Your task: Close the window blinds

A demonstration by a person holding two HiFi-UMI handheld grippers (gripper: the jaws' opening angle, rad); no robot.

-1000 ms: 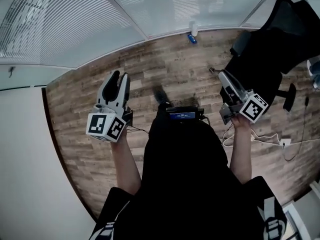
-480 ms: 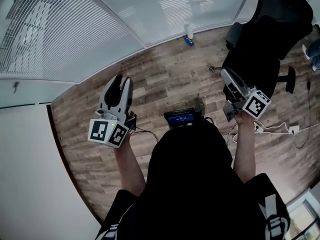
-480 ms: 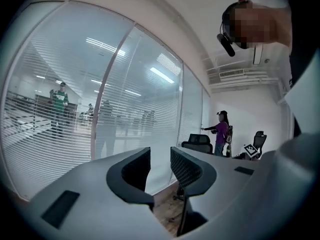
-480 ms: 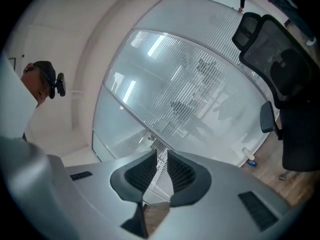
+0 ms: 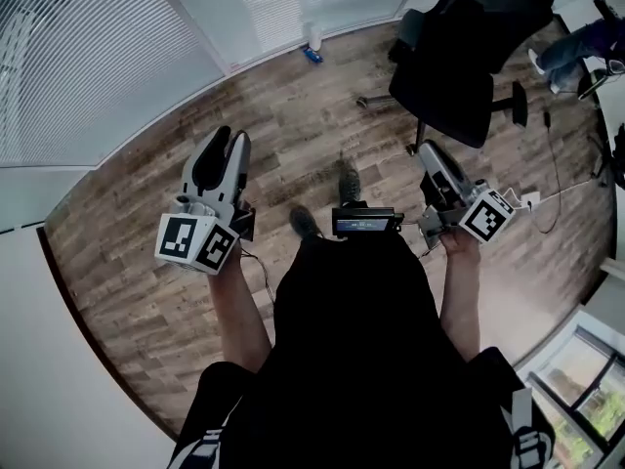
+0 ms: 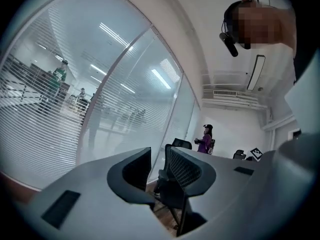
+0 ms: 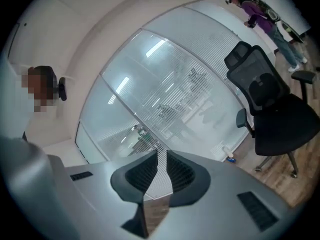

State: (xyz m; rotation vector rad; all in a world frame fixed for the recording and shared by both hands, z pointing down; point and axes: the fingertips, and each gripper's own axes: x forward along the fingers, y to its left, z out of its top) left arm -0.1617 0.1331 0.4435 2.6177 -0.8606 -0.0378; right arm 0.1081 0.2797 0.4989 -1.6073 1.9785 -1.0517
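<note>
The window blinds (image 5: pixel 68 57) hang with their slats let down behind the glass wall at the upper left; they also show as blinds (image 6: pixel 30 119) and blinds (image 7: pixel 185 89) in the two gripper views. My left gripper (image 5: pixel 232 143) is held over the wood floor, far from them, and points at the wall. Its jaws are closing, with nothing between them in the left gripper view (image 6: pixel 159 156). My right gripper (image 5: pixel 428 150) is held out beside an office chair. It stands open by a narrow gap (image 7: pixel 161 156) and holds nothing.
A black office chair (image 5: pixel 459 66) stands close ahead of the right gripper. A bottle (image 5: pixel 314 35) and a small blue thing stand at the foot of the glass wall. Cables (image 5: pixel 547 193) lie on the floor at right. A person (image 7: pixel 260 14) stands farther off.
The head view has swung to the right: the blinds have slid to the left edge and the chair towards the middle. Both grippers keep much the same pose in front of the body.
</note>
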